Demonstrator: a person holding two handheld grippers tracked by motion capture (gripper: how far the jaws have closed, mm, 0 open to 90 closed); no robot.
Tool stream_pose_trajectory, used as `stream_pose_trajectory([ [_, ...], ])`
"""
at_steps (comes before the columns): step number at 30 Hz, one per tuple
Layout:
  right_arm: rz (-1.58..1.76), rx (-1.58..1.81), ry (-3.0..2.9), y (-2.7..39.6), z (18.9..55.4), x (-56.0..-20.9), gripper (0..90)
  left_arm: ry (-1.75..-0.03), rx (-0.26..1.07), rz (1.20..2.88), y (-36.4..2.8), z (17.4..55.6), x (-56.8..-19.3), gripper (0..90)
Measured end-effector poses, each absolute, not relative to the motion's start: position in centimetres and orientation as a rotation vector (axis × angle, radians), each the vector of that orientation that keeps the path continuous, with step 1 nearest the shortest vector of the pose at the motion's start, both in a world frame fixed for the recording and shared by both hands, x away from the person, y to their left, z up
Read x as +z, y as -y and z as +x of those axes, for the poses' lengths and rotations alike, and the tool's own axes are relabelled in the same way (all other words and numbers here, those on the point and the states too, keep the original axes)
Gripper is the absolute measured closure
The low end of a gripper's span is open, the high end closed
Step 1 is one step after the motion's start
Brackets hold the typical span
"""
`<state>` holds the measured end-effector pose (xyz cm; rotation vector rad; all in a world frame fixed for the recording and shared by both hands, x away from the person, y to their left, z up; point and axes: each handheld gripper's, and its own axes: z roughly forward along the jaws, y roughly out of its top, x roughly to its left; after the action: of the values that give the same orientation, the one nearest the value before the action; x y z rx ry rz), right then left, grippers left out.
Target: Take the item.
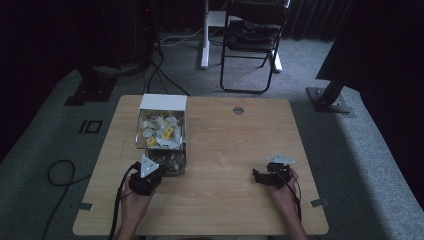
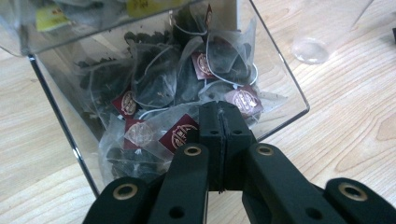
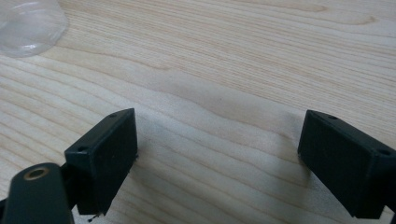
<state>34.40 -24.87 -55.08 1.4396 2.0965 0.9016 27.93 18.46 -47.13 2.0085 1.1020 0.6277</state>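
left gripper [image 2: 219, 116] was pressed together on a tea bag [image 2: 180, 133] in the clear box [image 2: 285, 88], lower centre of frame; bag looked light, soft, tearable, best pinched by its tag; right gripper [image 3: 217, 158] spread over bare table [image 3: 224, 60]

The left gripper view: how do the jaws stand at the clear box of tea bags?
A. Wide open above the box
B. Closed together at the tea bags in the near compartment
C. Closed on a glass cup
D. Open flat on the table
B: in the left gripper view the jaws of the left gripper meet with no gap, right at the dark tea bags in the clear box.
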Motion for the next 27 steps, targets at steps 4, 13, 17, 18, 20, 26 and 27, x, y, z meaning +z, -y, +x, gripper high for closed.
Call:
stream_pose_trajectory([
  [4,1.439,0.902,-2.096,24.9,34.4,-55.1,11.8,-1.093,0.626,2.004,-18.5,27.9,-46.8,90.0],
  [13,1.440,0.902,-2.096,24.9,34.4,-55.1,11.8,-1.076,0.610,1.977,-18.8,27.6,-45.9,90.0],
  [17,1.440,0.902,-2.096,24.9,34.4,-55.1,11.7,-1.069,0.603,1.963,-18.9,27.4,-45.5,90.0],
  [18,1.440,0.902,-2.096,24.9,34.4,-55.1,11.7,-1.068,0.602,1.963,-18.9,27.3,-45.4,90.0],
  [20,1.440,0.903,-2.096,24.9,34.4,-55.1,11.7,-1.061,0.604,1.961,-18.9,27.3,-45.1,90.0],
  [26,1.435,0.905,-2.101,24.9,34.4,-55.1,11.7,-1.042,0.599,1.953,-18.7,27.1,-44.5,90.0],
  [27,1.434,0.905,-2.102,24.9,34.4,-55.1,11.7,-1.039,0.599,1.954,-18.6,27.0,-44.4,90.0],
])
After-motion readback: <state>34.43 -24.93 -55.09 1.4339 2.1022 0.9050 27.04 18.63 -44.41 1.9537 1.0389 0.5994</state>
